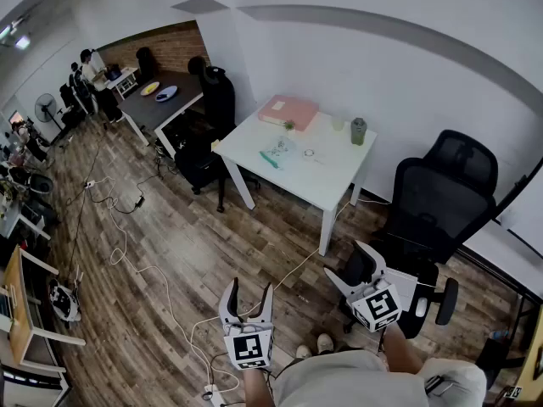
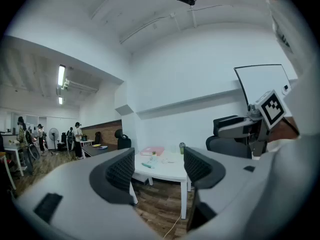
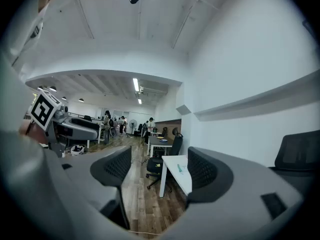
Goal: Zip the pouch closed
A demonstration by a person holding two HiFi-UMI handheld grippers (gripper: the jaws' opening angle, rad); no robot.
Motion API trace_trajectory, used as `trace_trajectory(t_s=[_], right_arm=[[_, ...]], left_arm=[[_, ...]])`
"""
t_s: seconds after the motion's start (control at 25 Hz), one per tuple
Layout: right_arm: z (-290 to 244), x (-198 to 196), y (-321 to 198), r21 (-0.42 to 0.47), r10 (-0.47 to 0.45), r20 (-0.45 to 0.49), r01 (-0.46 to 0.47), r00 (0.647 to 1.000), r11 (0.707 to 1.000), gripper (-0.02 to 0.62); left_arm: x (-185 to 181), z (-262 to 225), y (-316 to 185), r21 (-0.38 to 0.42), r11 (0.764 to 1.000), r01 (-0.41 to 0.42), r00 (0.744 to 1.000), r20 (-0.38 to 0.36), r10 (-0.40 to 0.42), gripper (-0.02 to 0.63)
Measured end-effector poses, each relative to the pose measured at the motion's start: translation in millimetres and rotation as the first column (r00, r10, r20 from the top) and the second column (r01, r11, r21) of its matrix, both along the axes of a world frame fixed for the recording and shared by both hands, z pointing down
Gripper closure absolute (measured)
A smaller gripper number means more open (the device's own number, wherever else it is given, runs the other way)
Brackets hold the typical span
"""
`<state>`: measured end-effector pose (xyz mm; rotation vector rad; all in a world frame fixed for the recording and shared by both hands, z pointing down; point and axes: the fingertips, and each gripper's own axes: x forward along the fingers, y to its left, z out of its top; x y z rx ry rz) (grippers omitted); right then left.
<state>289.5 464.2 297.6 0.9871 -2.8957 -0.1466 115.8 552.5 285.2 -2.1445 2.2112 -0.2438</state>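
Note:
The pouch (image 1: 277, 152) looks like a small clear bag with a teal item, lying on the white table (image 1: 327, 181) across the room; its zip is too small to make out. Both grippers are held level over the wooden floor, well short of the table. My left gripper (image 1: 249, 288) is open with nothing between its jaws. My right gripper (image 1: 349, 263) is open and empty too. From the left gripper view the pouch (image 2: 149, 163) shows far off between the jaws of the left gripper (image 2: 159, 170). The right gripper (image 3: 159, 170) frames the table's edge (image 3: 175, 174).
On the table lie a pink folder (image 1: 288, 111), a green bottle (image 1: 358, 131) and a cup (image 1: 338, 123). A black office chair (image 1: 441, 195) stands right of the table, another (image 1: 208, 151) at its left. Cables (image 1: 140, 270) trail over the floor. People work at a far desk (image 1: 161, 100).

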Motion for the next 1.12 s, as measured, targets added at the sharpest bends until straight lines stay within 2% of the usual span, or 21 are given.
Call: trace_trajectory(t_s=[0.16, 0.24, 0.52, 0.76, 1.12], right_arm=[[3, 18, -5, -0.023, -0.006, 0.014, 0.006, 1.000, 1.000, 0.253], [2, 23, -9, -0.026, -0.013, 0.023, 0.014, 1.000, 1.000, 0.217], [2, 22, -22, -0.020, -0.023, 0.027, 0.024, 0.999, 1.000, 0.209], [5, 6, -44, -0.016, -0.023, 0.014, 0.023, 1.000, 1.000, 0.210], [5, -40, -91, -0.015, -0.008, -0.019, 0.008, 1.000, 1.000, 0.210]], left_arm=[[21, 5, 0, 0.004, 1.000, 0.005, 1.000, 0.006, -0.005, 0.302], [27, 3, -4, 0.007, 1.000, 0.008, 1.000, 0.009, -0.008, 0.302], [33, 3, -22, 0.016, 1.000, -0.007, 0.999, 0.036, 0.007, 0.302], [16, 6, -46, 0.026, 1.000, -0.005, 0.999, 0.035, 0.004, 0.301], [-36, 8, -95, 0.028, 1.000, -0.003, 1.000, 0.017, 0.003, 0.298]])
